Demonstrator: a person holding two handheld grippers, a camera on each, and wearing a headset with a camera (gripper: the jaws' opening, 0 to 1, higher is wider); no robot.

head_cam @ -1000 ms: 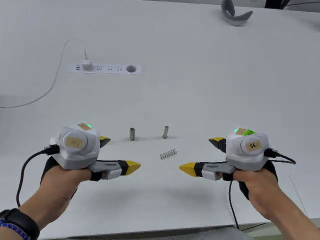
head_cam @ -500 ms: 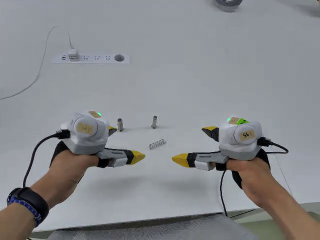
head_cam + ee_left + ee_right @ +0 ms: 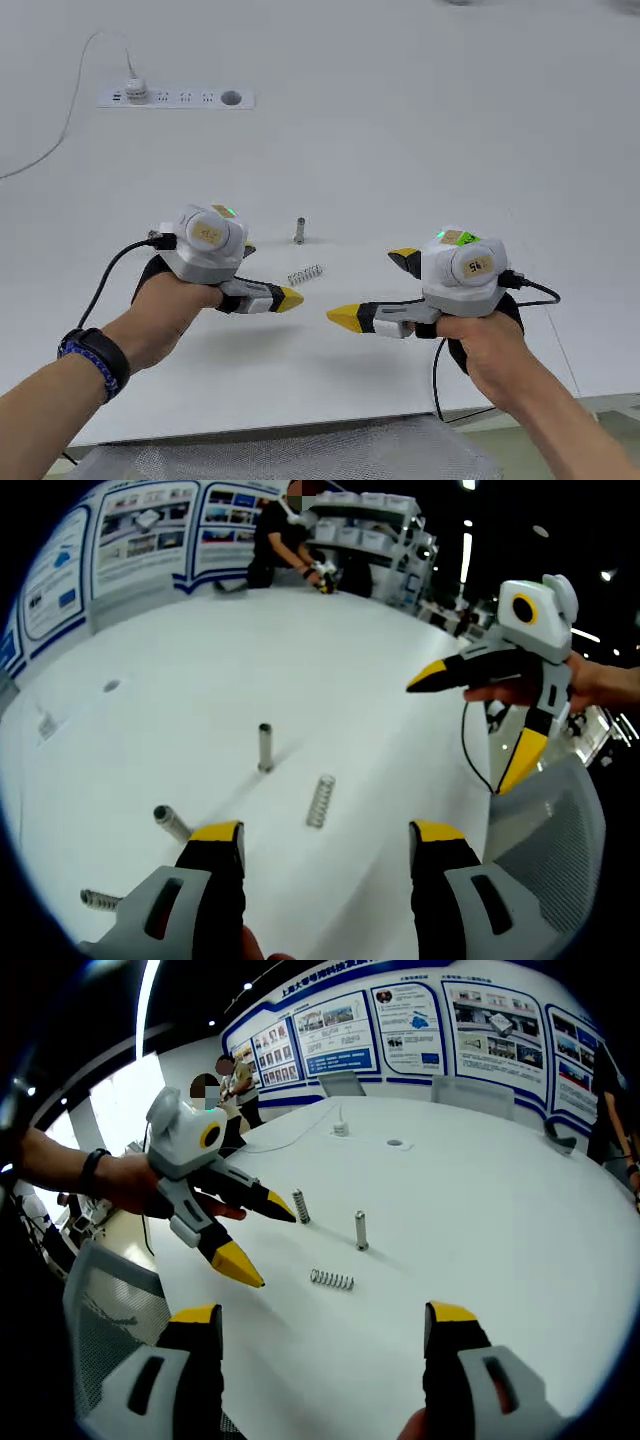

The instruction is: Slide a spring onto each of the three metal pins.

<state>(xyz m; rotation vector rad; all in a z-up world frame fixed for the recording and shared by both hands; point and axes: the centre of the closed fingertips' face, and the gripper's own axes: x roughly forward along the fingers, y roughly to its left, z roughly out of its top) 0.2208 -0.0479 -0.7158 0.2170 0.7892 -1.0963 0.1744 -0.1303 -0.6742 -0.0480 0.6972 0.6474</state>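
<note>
I hold the left gripper (image 3: 268, 275) low over the white workbench (image 3: 420, 150), its two yellow-tipped jaws spread wide with nothing between them; the right gripper (image 3: 375, 288) faces it from the other side, its jaws just as far apart and likewise empty; the two grippers are apart, tips pointing toward each other. One small loose coiled steel spring (image 3: 305, 272) lies flat on the bench between them, near the left gripper's lower jaw tip and touching neither gripper. In the left gripper view I count three short grey metal pins: one bare upright pin (image 3: 265, 748) near the spring; a second pin (image 3: 170, 822) closer to my left jaw; a third pin (image 3: 100, 900) at the lower edge, which shows coils along its shaft; whether the second pin carries a spring I cannot tell. In the head view the bare upright pin stands just past the loose spring. At the far side of the bench lies one white power strip (image 3: 175, 98) with one white plug (image 3: 133, 90) seated in it.
</note>
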